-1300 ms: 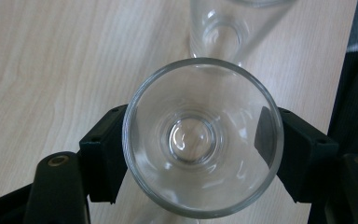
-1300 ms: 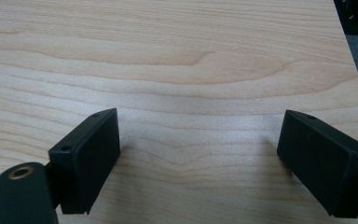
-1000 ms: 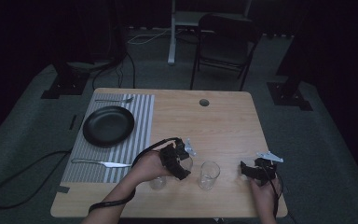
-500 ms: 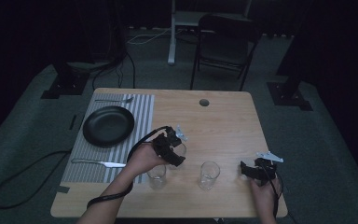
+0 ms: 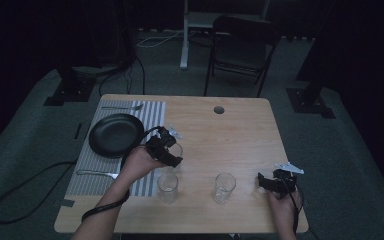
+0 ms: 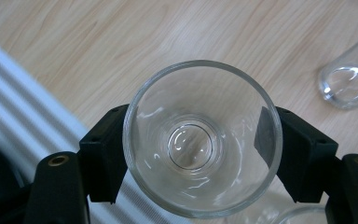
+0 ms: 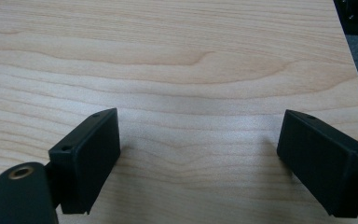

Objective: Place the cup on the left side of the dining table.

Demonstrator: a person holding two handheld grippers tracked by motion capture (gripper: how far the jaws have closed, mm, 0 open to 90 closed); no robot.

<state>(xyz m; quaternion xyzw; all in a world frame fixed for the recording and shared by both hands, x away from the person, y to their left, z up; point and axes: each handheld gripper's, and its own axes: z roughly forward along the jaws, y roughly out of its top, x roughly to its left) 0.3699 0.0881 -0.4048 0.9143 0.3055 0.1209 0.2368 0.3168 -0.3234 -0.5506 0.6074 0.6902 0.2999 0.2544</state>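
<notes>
My left gripper is shut on a clear drinking glass and holds it upright just above the table, beside the striped placemat's right edge. In the left gripper view its black jaws press on both sides of that glass, with my left gripper looking straight down into it. Two more clear glasses stand near the front edge, one below the left hand and one toward the middle. My right gripper rests at the front right, open; its jaws stand wide over bare wood.
A black plate lies on the striped placemat, with a fork at the mat's far edge and a knife near its front. A round hole sits in the tabletop's far side. A chair stands beyond the table.
My left gripper has carried the held glass away from the front edge, up and to the left toward the placemat. The right gripper and the two standing glasses have stayed put.
</notes>
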